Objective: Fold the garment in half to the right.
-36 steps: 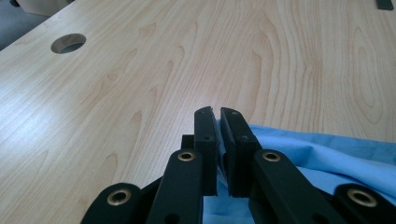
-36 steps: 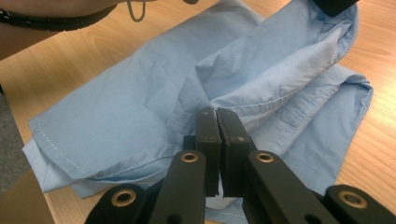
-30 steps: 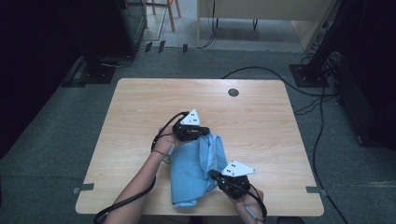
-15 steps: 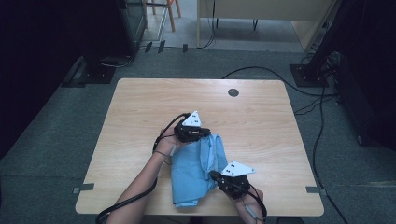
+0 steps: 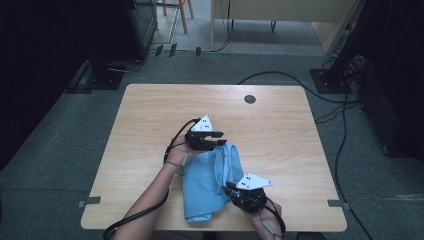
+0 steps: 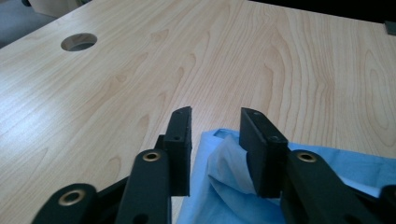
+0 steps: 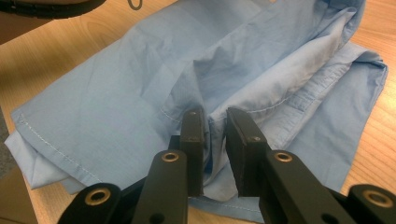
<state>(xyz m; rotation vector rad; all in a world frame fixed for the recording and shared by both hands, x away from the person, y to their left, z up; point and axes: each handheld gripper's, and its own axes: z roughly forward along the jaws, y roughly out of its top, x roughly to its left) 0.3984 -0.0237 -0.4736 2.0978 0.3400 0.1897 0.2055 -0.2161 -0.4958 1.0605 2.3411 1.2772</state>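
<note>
A light blue shirt [image 5: 205,185] lies folded on the wooden table [image 5: 280,125], near its front edge. My left gripper [image 5: 220,140] sits at the shirt's far edge. Its jaws have just been opening and now stand apart, with a loose fold of the shirt [image 6: 224,186] lying between them [image 6: 215,114]. My right gripper [image 5: 229,188] is at the shirt's right side, pointing left into it. Its jaws have also just been opening. They leave a narrow gap [image 7: 215,114] with a raised ridge of the shirt [image 7: 140,93] in it.
A round cable hole [image 5: 250,99] sits in the tabletop at the back, also in the left gripper view [image 6: 78,42]. Black cables trail from both grippers off the front edge. Bare wood spreads left, right and beyond the shirt.
Both hands stay where they were. The left gripper's jaws look a little wider apart at the shirt's far edge; the shirt has not shifted.
</note>
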